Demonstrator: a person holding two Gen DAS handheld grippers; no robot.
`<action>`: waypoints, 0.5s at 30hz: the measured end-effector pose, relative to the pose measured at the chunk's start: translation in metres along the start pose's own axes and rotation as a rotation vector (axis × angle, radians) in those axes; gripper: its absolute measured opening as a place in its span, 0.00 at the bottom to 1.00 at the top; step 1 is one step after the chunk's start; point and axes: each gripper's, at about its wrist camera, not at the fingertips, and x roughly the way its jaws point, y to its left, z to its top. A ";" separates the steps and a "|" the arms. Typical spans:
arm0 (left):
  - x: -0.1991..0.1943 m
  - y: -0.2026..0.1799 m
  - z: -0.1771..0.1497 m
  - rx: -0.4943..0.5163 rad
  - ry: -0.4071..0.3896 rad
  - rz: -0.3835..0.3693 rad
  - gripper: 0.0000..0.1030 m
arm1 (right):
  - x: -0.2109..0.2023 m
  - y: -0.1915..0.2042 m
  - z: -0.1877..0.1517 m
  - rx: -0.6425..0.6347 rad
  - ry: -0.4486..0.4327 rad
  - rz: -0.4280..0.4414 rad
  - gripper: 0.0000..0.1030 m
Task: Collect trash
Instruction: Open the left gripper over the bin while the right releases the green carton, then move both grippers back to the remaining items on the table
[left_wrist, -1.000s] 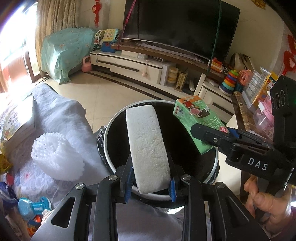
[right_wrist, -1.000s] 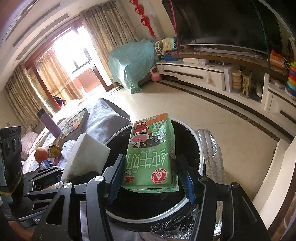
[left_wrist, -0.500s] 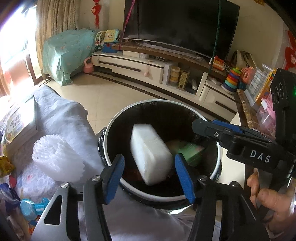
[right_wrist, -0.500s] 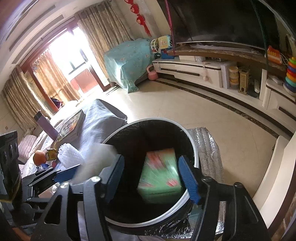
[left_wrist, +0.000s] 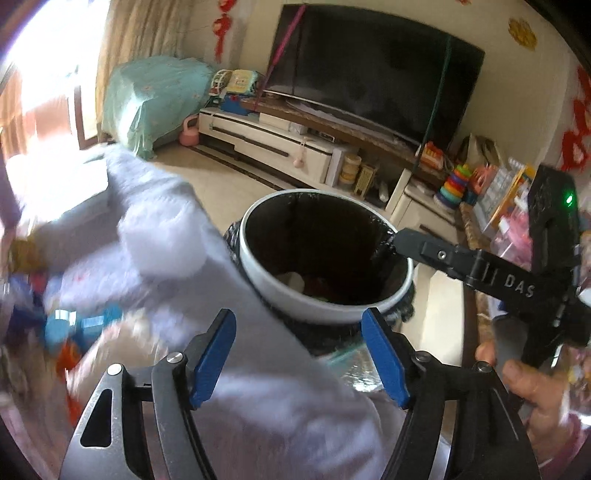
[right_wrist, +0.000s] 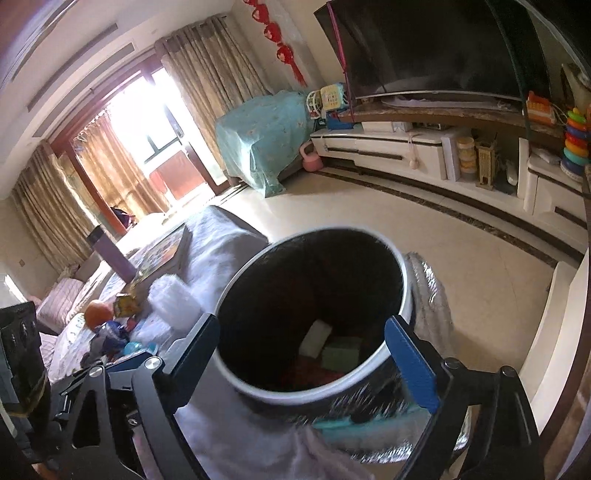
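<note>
The white foam block (right_wrist: 315, 338) and the green carton (right_wrist: 340, 359) lie side by side at the bottom of the black-lined trash bin (right_wrist: 404, 295), touching or nearly so; more trash remains, by my reading, on the cloth-covered desk (right_wrist: 221, 243) to the bin's left: a white foam net (right_wrist: 173, 301) nearest the rim, then an orange (right_wrist: 98, 312) and small wrappers beyond it; that pile lies left of both tongs, on the left hand's side, so the left tongs (left_wrist: 295, 354) are the nearer; their jaws are opening with nothing between them, over the cloth just short of the bin; the right tongs (right_wrist: 306, 365) are opening too, wide and empty, straddling the bin's near rim; the net's long axis cannot be told through the blur.
</note>
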 end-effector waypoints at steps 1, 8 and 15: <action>-0.005 0.003 -0.005 -0.008 -0.005 -0.005 0.68 | -0.002 0.002 -0.003 0.002 0.002 0.007 0.90; -0.045 0.019 -0.046 -0.019 -0.020 0.026 0.68 | -0.012 0.024 -0.030 -0.012 0.015 0.043 0.92; -0.081 0.045 -0.075 -0.060 -0.031 0.086 0.68 | -0.016 0.050 -0.050 -0.027 0.035 0.064 0.92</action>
